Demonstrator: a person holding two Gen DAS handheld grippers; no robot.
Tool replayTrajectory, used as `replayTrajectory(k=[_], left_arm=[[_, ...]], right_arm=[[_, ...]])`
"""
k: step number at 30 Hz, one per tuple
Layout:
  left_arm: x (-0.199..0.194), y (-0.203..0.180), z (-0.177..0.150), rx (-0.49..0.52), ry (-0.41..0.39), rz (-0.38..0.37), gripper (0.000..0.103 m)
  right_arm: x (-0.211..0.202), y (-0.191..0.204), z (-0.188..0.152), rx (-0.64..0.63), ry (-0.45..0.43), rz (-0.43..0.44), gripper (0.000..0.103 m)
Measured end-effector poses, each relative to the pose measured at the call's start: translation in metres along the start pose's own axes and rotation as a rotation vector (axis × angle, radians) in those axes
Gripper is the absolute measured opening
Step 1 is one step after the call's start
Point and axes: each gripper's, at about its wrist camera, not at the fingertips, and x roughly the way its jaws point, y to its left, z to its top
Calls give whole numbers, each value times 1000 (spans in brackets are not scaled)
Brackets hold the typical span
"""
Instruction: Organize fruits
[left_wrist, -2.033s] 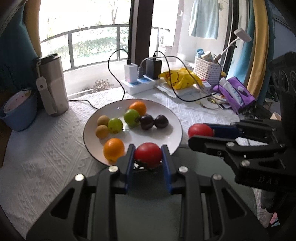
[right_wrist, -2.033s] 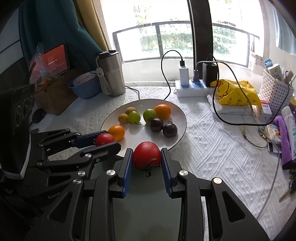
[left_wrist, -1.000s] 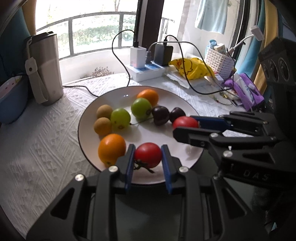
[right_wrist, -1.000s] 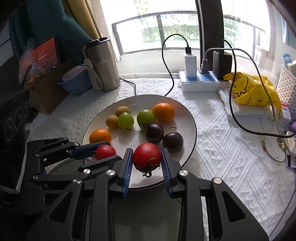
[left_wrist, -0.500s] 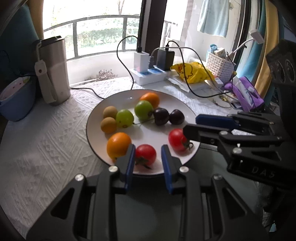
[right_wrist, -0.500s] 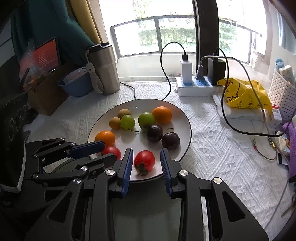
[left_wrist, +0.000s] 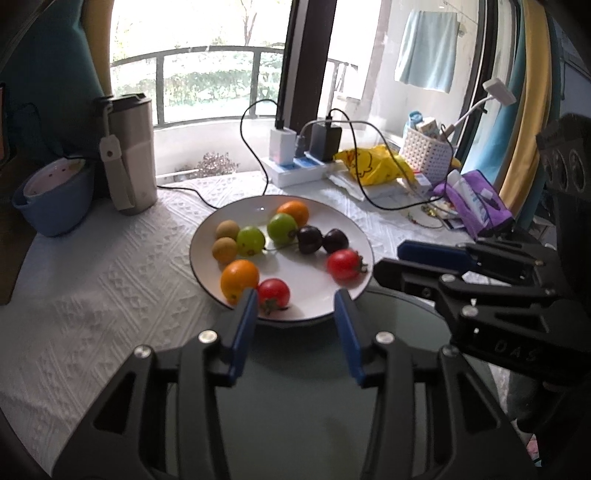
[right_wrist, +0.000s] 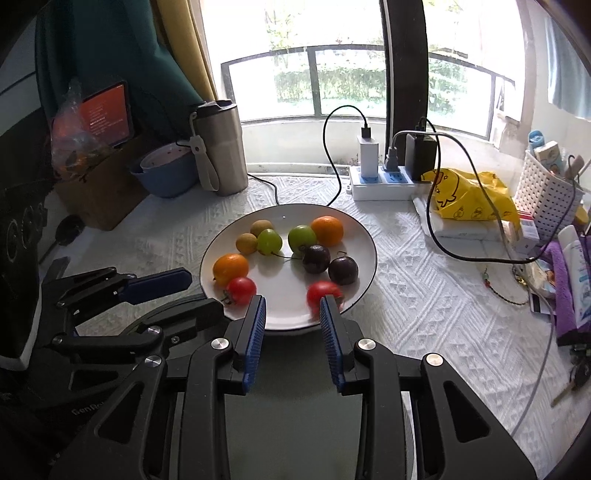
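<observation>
The left hand-held gripper (left_wrist: 295, 317) pointed forward and downward, its blue-padded jaws opening with nothing pressed between them. The right hand-held gripper (right_wrist: 292, 317) sat just beside it at the same downward tilt, its jaws parted and gripping nothing.

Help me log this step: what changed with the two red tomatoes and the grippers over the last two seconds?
Both tomatoes were carried over the plate and let go: one tomato lies beside the near orange, the other tomato by the dark plums. The left gripper, jaws opening, and right gripper have drawn back empty. The other fruits kept their places.
</observation>
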Motion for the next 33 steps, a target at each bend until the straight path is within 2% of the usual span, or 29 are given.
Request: replayTrajectory(k=[22, 23, 25, 26, 27, 33], left_arm=[[-88, -17, -31, 12, -123, 20, 46], [-91, -17, -32, 11, -128, 19, 48], [-99, -18, -35, 9, -140, 19, 65], [-103, -18, -37, 7, -148, 16, 80], [-107, -18, -38, 4, -156, 13, 85], [-128, -22, -44, 15, -192, 25, 86]], right_arm=[[-74, 40, -28, -40, -97, -11, 32], [-77, 41, -29, -42, -101, -13, 32], [-84, 45, -31, -47, -112, -15, 32], [-88, 46, -32, -49, -117, -16, 32], [-91, 48, -34, -51, -122, -19, 32], [-111, 55, -40, -58, -153, -28, 32]])
